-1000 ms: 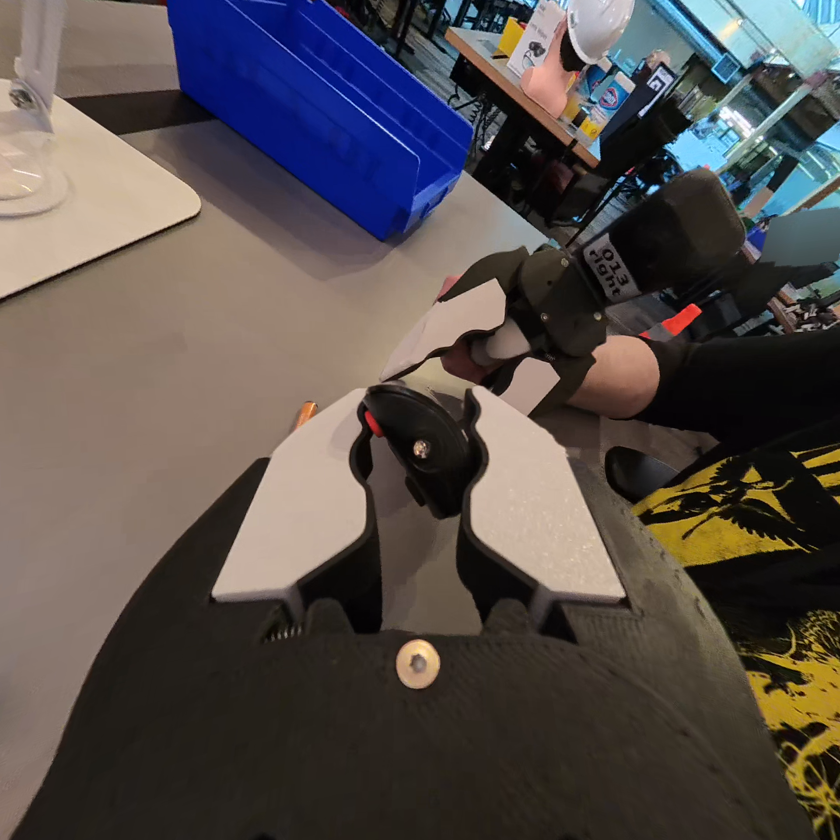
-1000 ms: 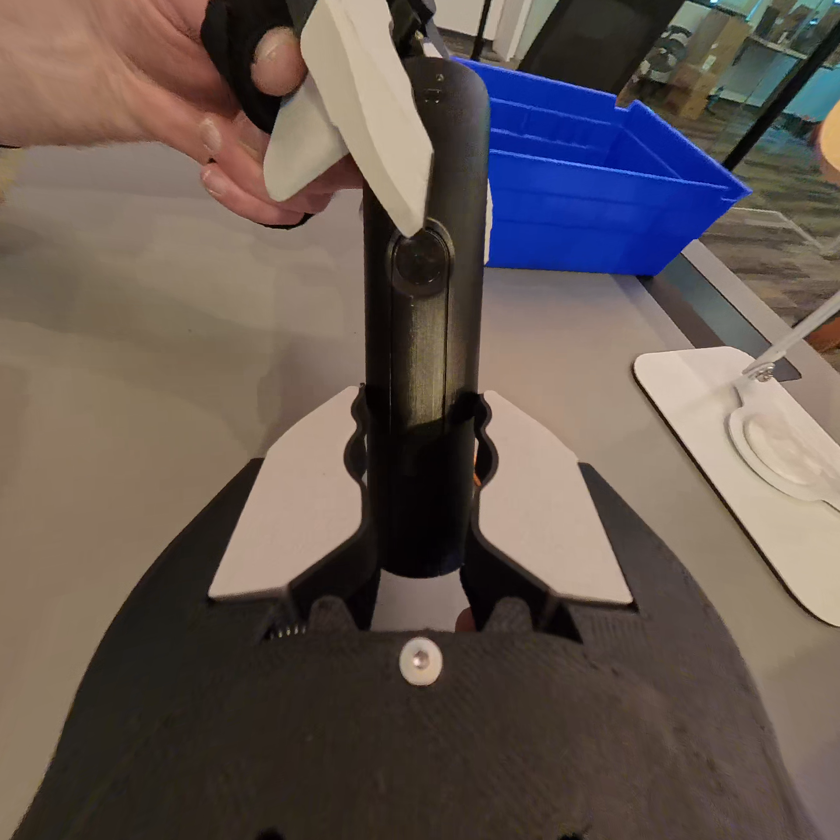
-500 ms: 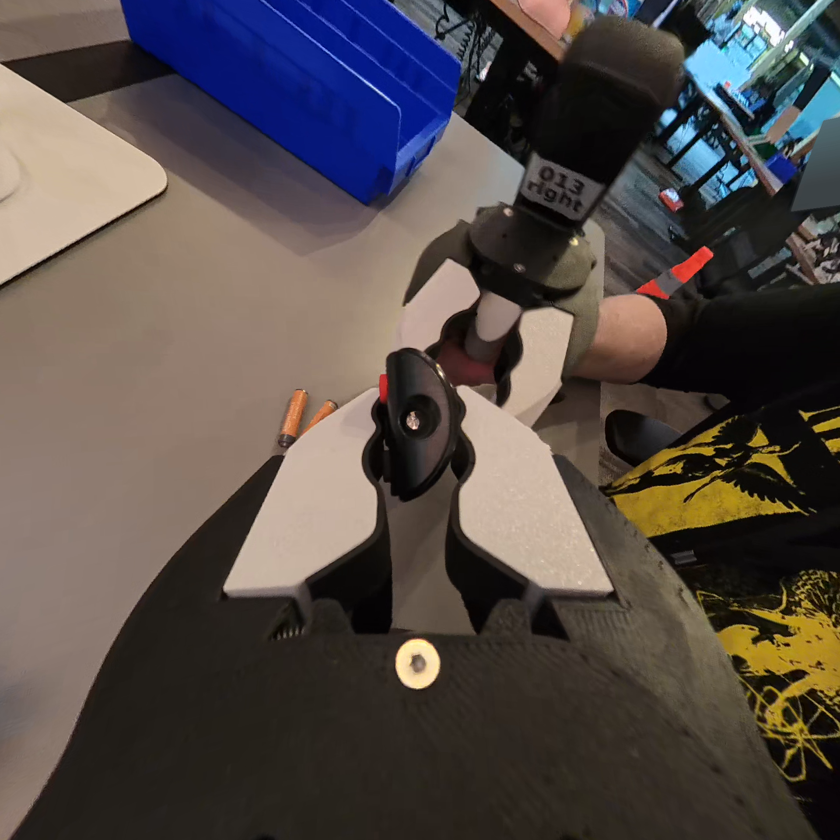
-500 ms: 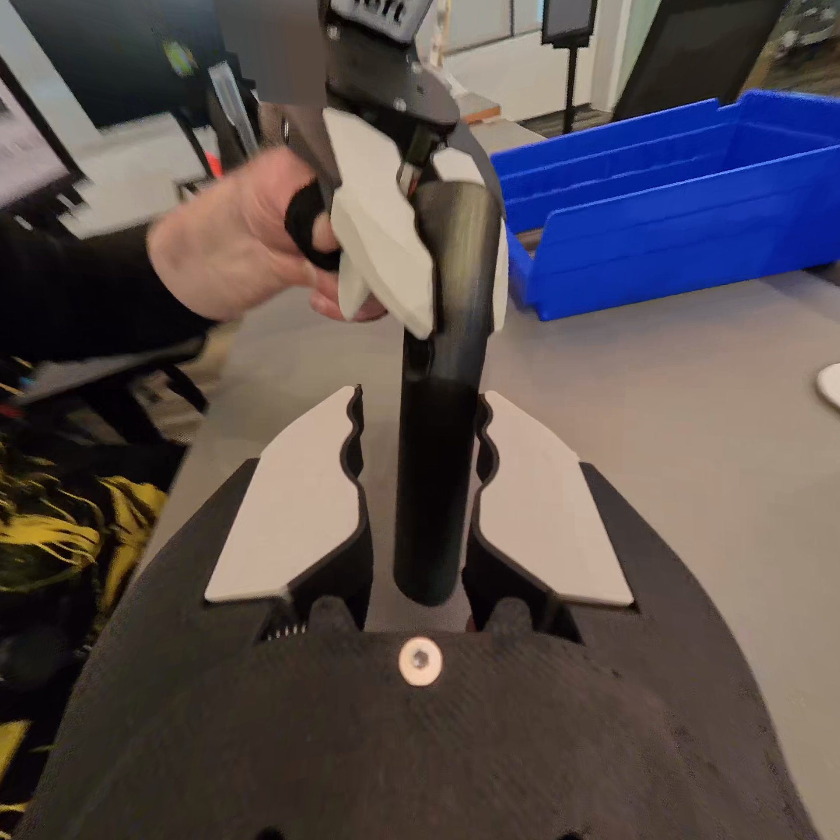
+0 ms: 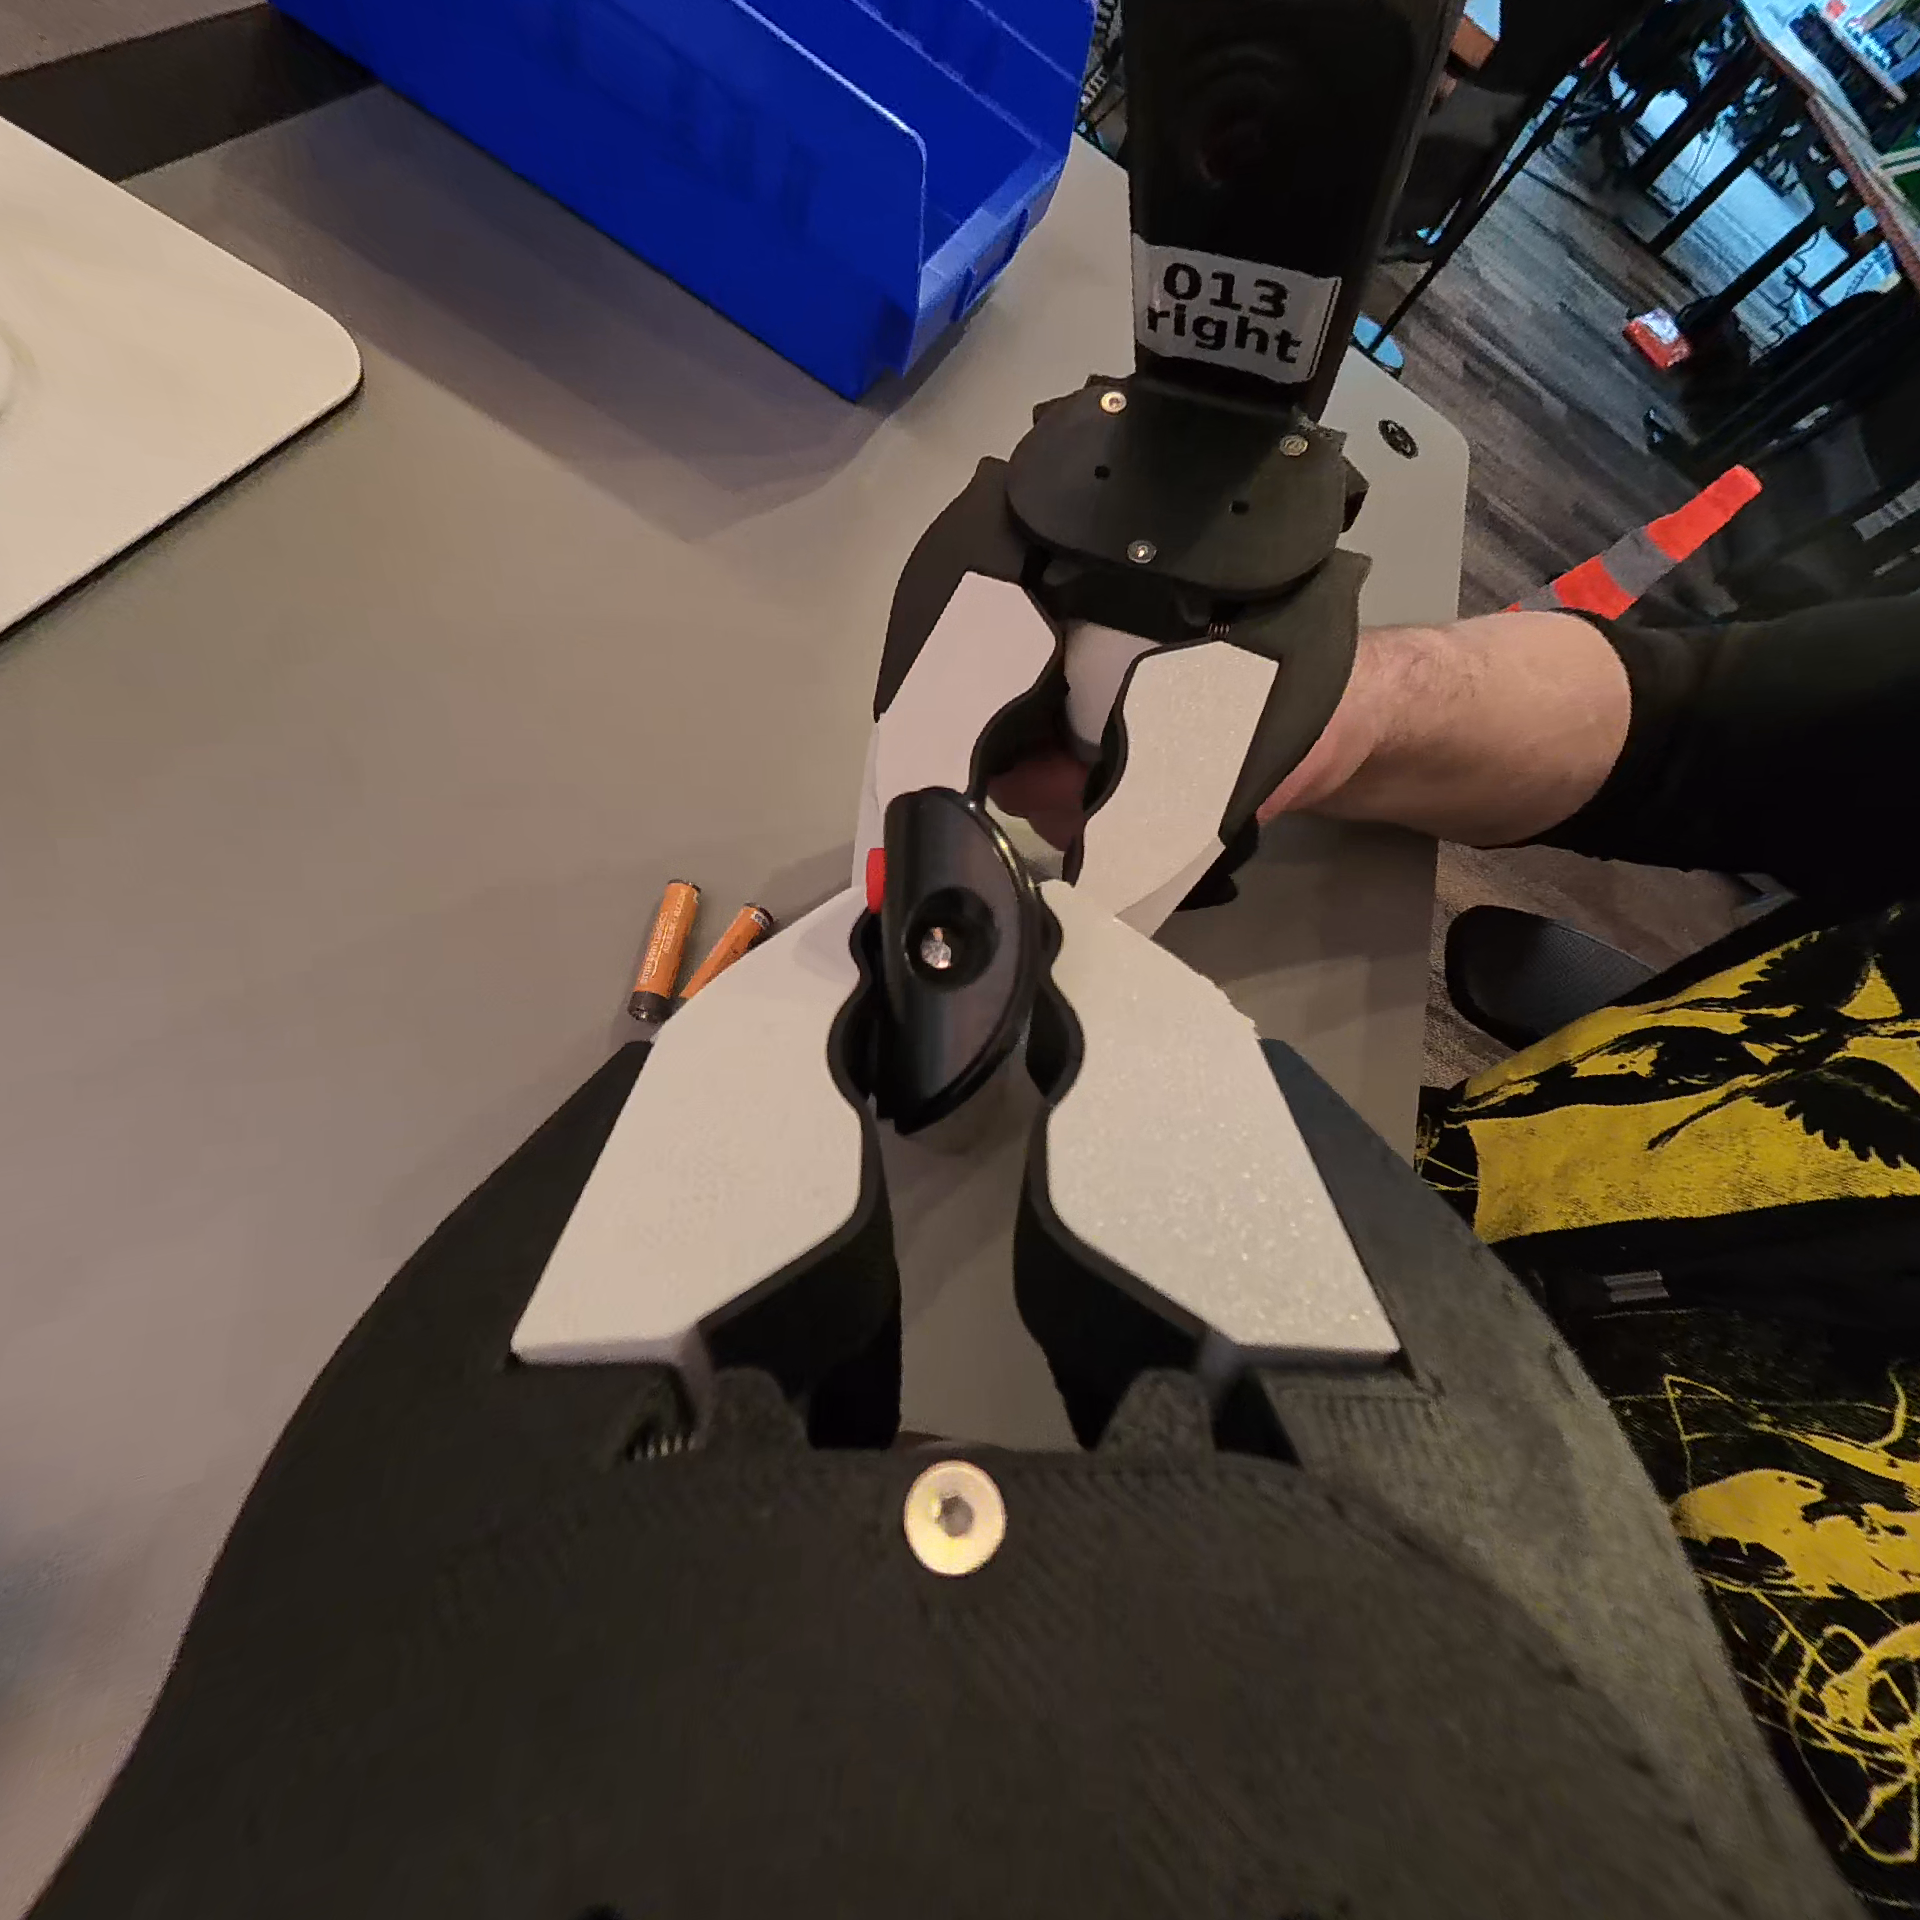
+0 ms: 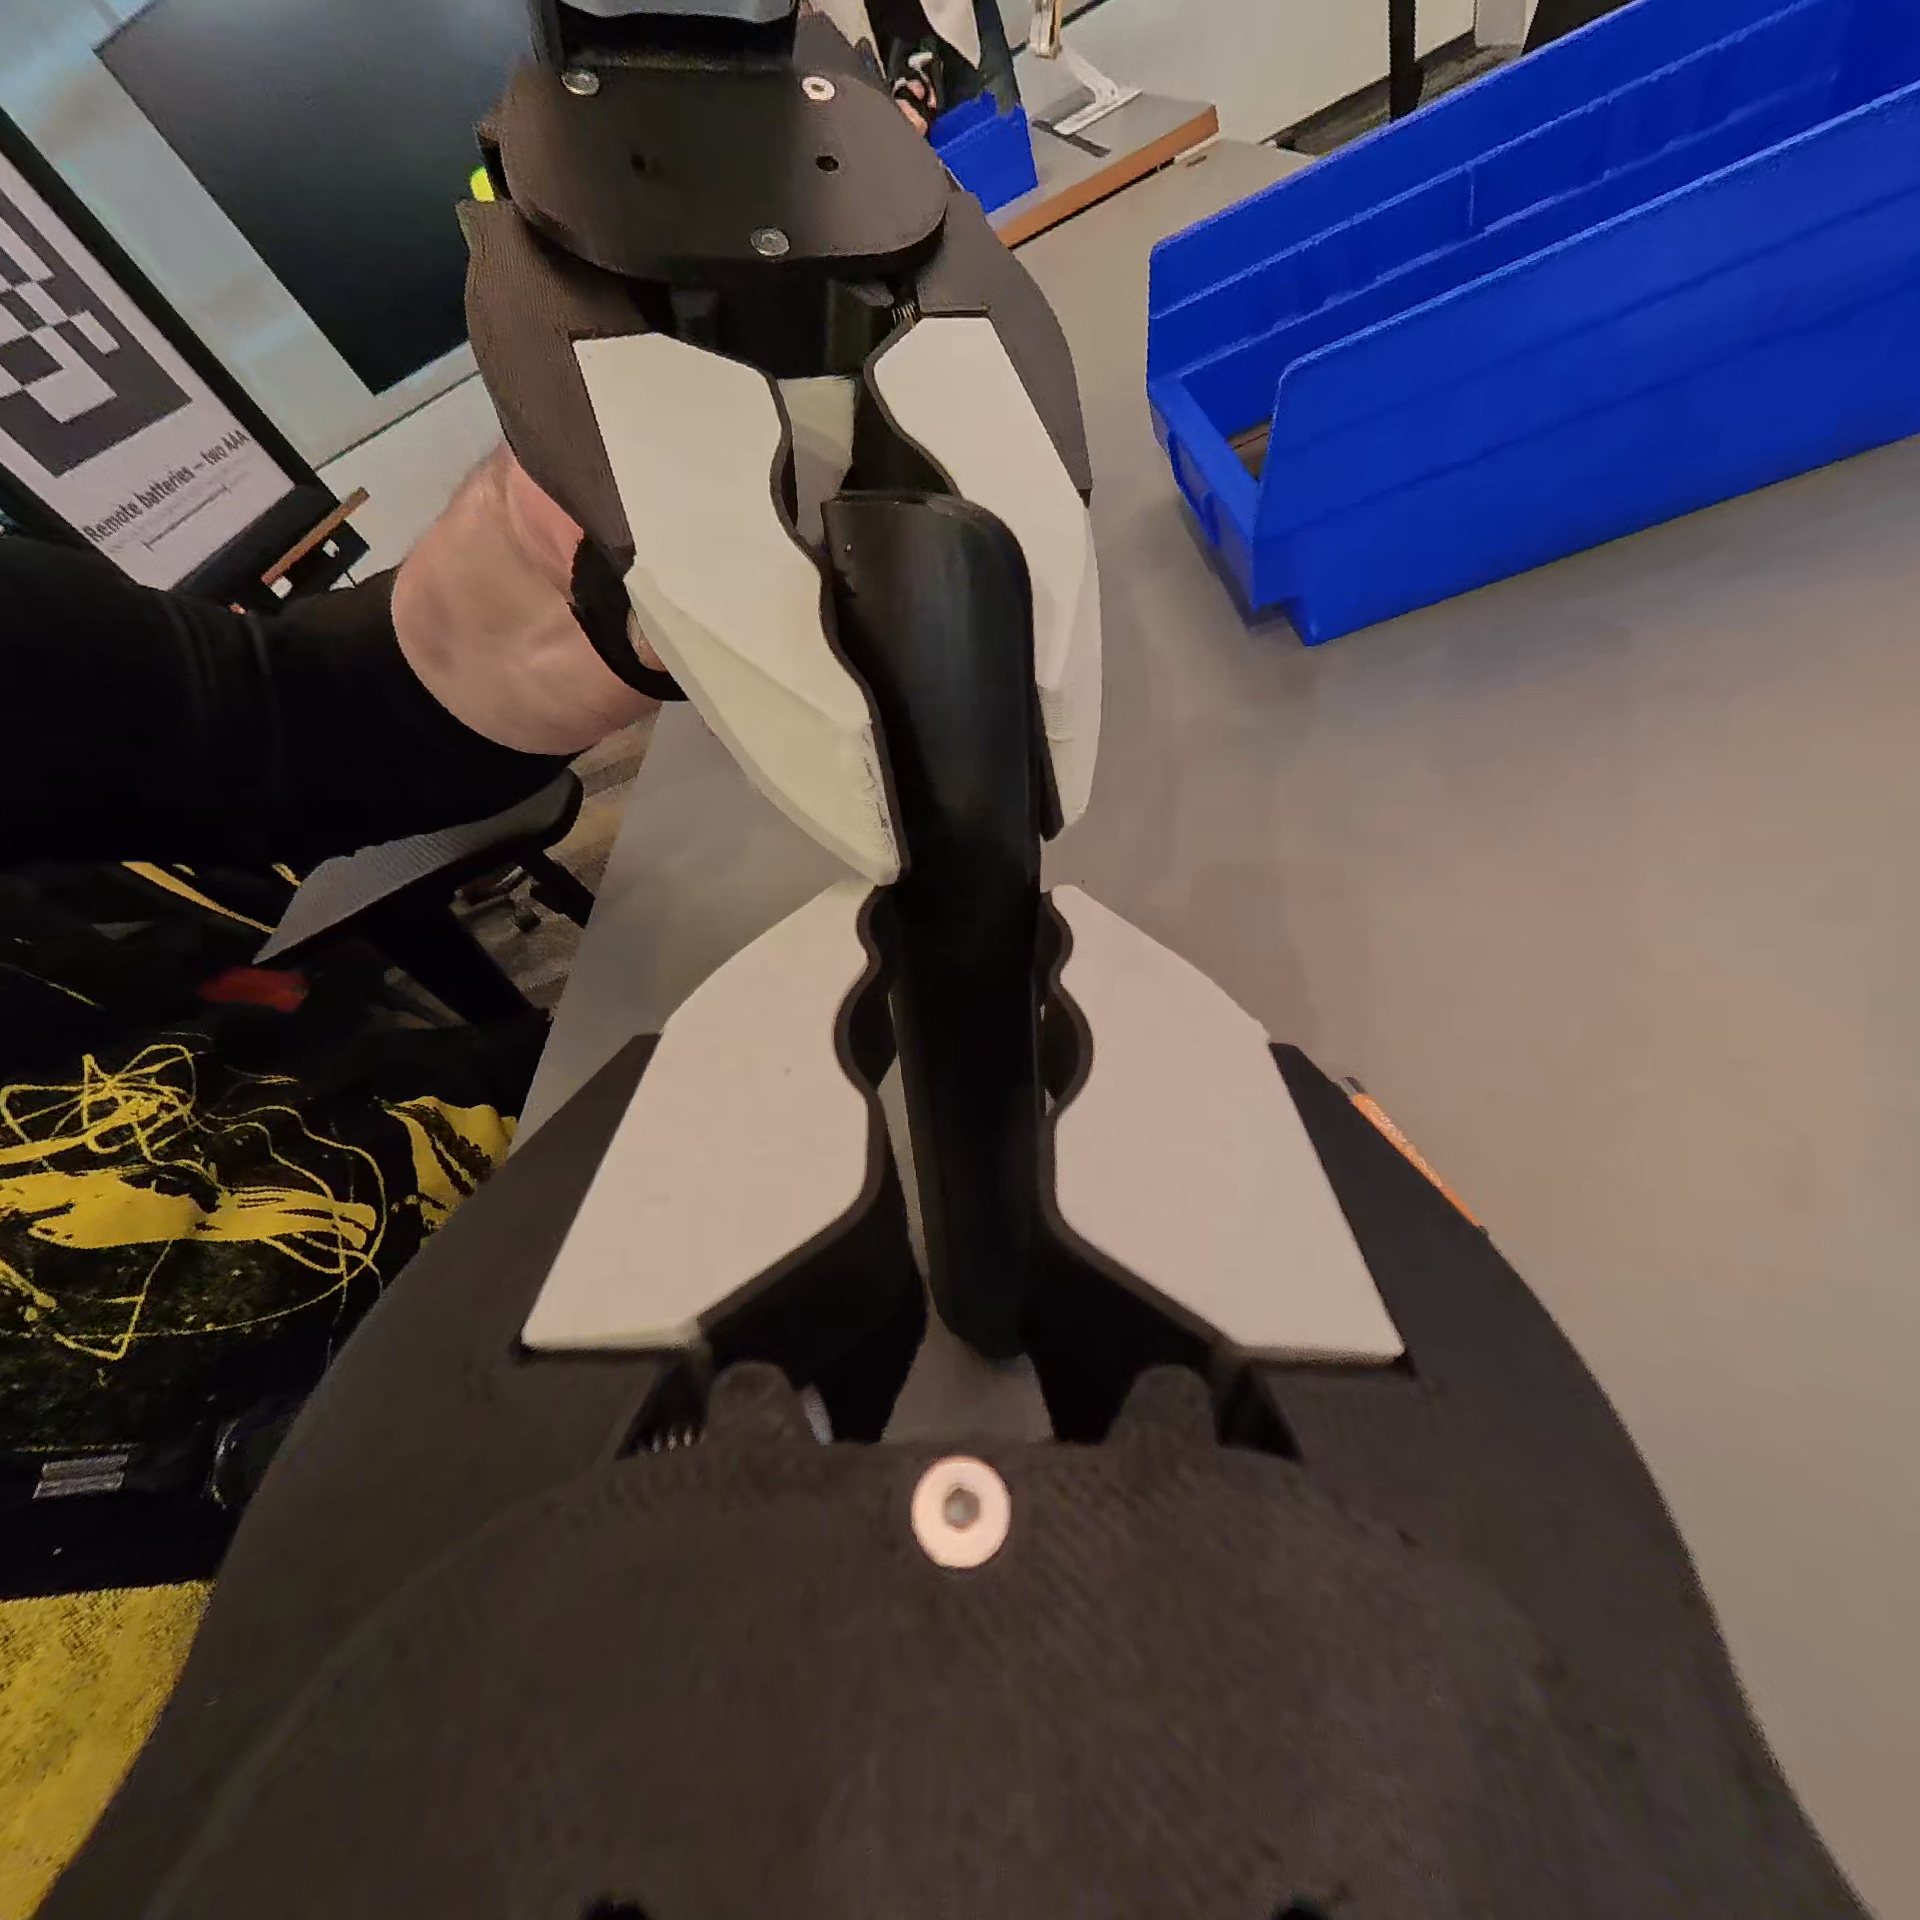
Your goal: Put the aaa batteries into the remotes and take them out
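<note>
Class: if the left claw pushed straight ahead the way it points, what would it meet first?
Probably the right claw, which faces it from the remote's other end. Depth is unclear.

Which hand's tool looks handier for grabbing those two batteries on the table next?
Probably left: the batteries lie just beside the left tool at its tip, while the right tool could hold the remote alone.

A blue plastic bin (image 5: pixel 748 156) stands on the grey table (image 5: pixel 312 727), well beyond the jaws and to their left in the left wrist view, to their right in the right wrist view. A white mat (image 5: pixel 125 384) lies farther left. A black-and-yellow printed garment (image 5: pixel 1714 1195) sits beside the jaws, off the table's edge.
</note>
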`<state>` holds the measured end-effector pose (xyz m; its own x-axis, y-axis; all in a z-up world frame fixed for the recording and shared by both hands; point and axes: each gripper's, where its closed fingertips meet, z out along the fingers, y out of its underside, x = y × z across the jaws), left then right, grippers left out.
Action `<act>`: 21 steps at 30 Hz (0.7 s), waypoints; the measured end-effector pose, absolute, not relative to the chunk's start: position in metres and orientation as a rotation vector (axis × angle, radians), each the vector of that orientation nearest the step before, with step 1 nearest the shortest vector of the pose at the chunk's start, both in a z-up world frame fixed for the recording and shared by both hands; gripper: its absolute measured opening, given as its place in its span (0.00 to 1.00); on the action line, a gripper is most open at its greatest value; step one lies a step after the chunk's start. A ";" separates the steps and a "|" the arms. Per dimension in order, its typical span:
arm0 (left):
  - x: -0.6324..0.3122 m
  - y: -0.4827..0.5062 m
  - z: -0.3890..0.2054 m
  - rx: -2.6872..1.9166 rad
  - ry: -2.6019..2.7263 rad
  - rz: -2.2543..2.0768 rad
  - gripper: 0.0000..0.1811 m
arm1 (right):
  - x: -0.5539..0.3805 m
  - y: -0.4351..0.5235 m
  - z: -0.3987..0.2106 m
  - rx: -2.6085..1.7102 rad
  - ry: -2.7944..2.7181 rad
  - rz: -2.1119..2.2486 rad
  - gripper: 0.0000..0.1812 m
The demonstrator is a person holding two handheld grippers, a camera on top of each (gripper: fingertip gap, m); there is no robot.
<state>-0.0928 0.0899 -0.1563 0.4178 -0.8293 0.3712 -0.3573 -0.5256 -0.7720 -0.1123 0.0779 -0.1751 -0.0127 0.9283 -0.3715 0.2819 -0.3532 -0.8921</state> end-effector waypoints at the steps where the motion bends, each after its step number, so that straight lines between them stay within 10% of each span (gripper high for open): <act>1: -0.093 0.090 -0.156 -2.077 1.003 -1.006 0.13 | -0.112 0.078 -0.176 -1.674 -1.275 1.389 0.14; 21: -0.083 0.090 -0.156 -2.012 0.992 -0.920 0.14 | -0.104 0.074 -0.176 -1.702 -1.315 1.507 0.14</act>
